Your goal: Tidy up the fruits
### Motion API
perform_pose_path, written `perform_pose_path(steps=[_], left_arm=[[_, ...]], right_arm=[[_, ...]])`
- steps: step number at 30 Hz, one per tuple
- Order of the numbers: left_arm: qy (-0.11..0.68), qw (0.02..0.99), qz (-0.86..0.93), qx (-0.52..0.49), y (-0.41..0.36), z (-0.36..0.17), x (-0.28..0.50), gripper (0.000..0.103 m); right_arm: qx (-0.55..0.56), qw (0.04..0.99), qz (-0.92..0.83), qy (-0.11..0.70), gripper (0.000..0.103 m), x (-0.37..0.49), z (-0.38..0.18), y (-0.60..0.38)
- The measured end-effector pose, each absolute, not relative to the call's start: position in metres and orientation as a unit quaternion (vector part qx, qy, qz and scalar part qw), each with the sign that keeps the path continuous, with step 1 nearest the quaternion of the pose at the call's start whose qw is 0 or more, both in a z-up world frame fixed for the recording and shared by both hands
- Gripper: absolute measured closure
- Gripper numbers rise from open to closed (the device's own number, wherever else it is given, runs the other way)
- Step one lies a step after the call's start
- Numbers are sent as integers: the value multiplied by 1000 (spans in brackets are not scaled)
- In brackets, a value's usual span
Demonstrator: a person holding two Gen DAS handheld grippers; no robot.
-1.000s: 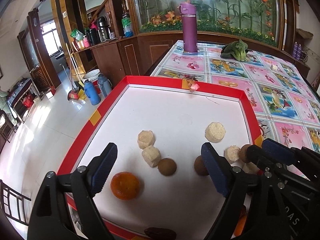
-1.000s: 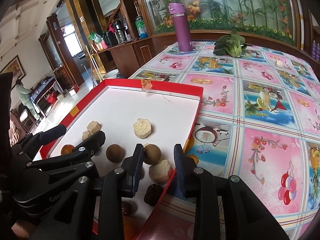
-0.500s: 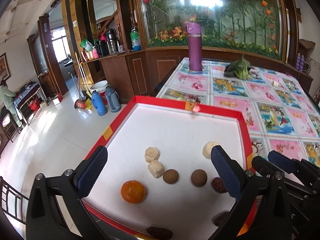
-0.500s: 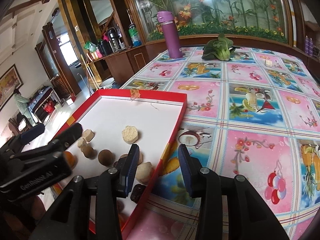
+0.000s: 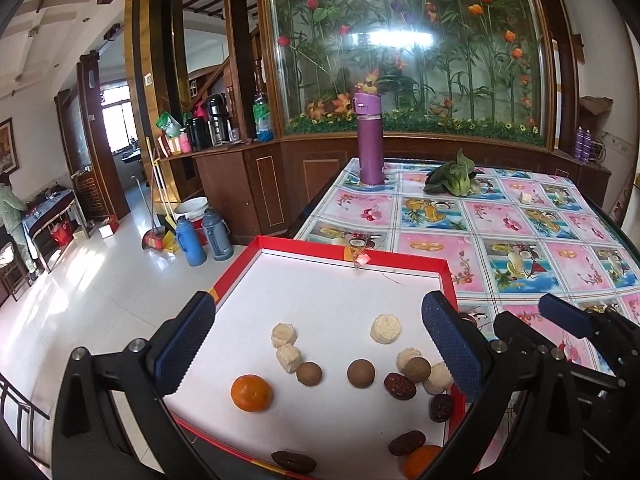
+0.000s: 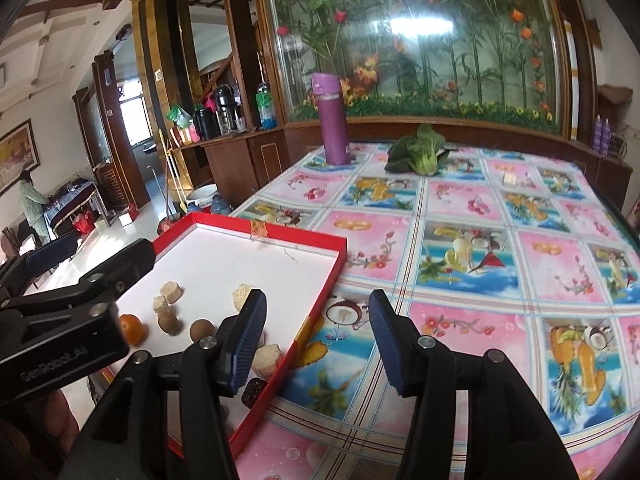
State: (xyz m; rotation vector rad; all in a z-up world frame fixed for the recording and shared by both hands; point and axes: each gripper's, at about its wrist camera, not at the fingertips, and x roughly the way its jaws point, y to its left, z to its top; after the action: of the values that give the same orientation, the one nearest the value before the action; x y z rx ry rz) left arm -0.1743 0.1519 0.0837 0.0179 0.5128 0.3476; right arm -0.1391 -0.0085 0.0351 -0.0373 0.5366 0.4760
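Observation:
A red-rimmed white tray (image 5: 400, 265) lies at the table's near left corner. On it sit an orange (image 5: 251, 393), brown round fruits (image 5: 361, 372), several pale peeled chunks (image 5: 385, 329) and dark red dates (image 5: 399, 385). My left gripper (image 5: 316, 344) hangs open and empty, raised above the tray. The right gripper (image 6: 316, 334) is open and empty over the tray's right rim (image 6: 320, 300); the same orange (image 6: 131, 329) and a pale chunk (image 6: 266, 358) show beside its left finger.
A purple flask (image 5: 370, 140) and a leafy green vegetable (image 5: 452, 174) stand at the far end of the patterned tablecloth (image 6: 500, 256). The floor drops away to the left, with thermoses (image 5: 192, 242) and a person (image 5: 14, 216) far off.
Both grippers rose and pulled back from the tray. The right gripper opened wider and shifted right toward the tray rim. The fruits stayed put.

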Motion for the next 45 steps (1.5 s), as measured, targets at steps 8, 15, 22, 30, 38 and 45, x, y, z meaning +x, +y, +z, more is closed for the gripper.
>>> perform_pose_path(steps=[8, 15, 22, 30, 38, 45], left_arm=[[265, 945, 190, -7, 159, 87, -179, 0], [264, 945, 194, -9, 163, 89, -185, 0], [270, 943, 191, -27, 175, 88, -193, 0], [269, 941, 202, -48, 196, 90, -204, 0], [274, 936, 215, -58, 211, 87, -211, 0], [274, 933, 224, -58, 221, 86, -215, 0]], right_arm=[[-47, 946, 233, 220, 30, -158, 48, -3], [-49, 949, 223, 217, 25, -159, 48, -2], [-46, 951, 211, 220, 25, -163, 49, 0], [-54, 951, 208, 221, 25, -169, 51, 10], [-71, 949, 215, 219, 25, -177, 52, 27], [-86, 946, 221, 221, 25, -180, 51, 38]])
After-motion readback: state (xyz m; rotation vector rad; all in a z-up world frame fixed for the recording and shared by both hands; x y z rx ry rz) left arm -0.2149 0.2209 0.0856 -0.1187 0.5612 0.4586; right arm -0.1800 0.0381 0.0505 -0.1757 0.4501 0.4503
